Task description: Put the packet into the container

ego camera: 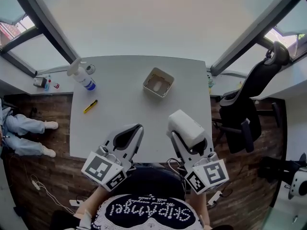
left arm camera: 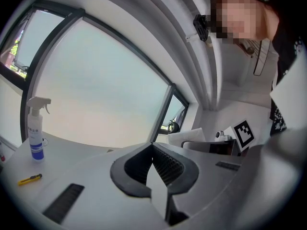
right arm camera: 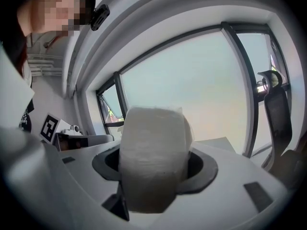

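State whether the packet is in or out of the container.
Out. The right gripper holds the packet above the table's near side; the container sits farther back, apart from it.

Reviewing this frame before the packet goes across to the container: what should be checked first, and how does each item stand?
1. Packet gripped by the right claw: ok, the jaws are closed on it.
2. Left claw out of the way: ok, shut with nothing in it, near the front table edge.
3. Container ready: ok, upright, no lid, opening facing up.
4. Path to the container: ok, only bare table lies between; the spray bottle and yellow cutter sit well to the left.
5. Packet fits inside the container: cannot tell.
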`<state>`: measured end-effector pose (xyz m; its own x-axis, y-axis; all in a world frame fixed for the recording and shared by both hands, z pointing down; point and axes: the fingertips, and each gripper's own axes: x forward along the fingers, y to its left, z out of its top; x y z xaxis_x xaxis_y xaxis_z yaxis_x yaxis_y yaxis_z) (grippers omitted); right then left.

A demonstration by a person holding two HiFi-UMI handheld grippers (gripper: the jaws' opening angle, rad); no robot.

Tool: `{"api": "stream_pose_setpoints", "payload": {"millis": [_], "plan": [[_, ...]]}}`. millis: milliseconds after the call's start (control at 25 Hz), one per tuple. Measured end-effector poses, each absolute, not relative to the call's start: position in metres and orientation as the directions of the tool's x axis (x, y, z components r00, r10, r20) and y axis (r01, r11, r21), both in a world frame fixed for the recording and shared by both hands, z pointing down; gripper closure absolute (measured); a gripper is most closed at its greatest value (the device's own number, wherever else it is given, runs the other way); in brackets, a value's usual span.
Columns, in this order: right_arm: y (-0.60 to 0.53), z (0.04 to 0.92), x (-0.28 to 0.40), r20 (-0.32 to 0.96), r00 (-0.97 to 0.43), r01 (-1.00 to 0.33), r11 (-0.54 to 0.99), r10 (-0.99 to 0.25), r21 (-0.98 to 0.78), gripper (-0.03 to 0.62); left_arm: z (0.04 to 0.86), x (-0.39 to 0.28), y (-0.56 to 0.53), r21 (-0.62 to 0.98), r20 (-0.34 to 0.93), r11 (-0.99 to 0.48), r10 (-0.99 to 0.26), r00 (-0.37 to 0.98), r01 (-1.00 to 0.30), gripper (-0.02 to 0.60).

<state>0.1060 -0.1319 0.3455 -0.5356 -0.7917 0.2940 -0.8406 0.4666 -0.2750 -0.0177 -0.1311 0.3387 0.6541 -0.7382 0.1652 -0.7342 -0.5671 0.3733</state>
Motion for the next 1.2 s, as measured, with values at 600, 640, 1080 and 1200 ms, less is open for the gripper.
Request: {"api": "stream_pose_setpoints", "payload": {"millis": [600,640,1080,1200], "plan": [[-0.185,0.345,0.096,0.288,-0.567,-0.821,0.502,-0.772,-0.271,0.319,0.340,-0.044,-0.139,0.377,0.155,-0.499,-0.797,0.584,-0.780,0.574],[-0.188,0.346,0.095,0.290,-0.569,-0.820,0.506,-0.769,-0.269,0.319,0.340,-0.044,-0.139,0.380,0.154,-0.496,-0.798,0.583,-0.781,0.574],[-0.219,0.359,0.084,0.316,-0.589,-0.806,0.513,-0.744,-0.296,0.319,0.342,-0.053,-0.145,0.390,0.159,-0.460,-0.819,0.551,-0.797,0.574],[-0.228,0.363,0.082,0.323,-0.592,-0.804,0.513,-0.739,-0.300,0.319,0.342,-0.056,-0.147,0.393,0.162,-0.449,-0.825,0.541,-0.803,0.574]]}}
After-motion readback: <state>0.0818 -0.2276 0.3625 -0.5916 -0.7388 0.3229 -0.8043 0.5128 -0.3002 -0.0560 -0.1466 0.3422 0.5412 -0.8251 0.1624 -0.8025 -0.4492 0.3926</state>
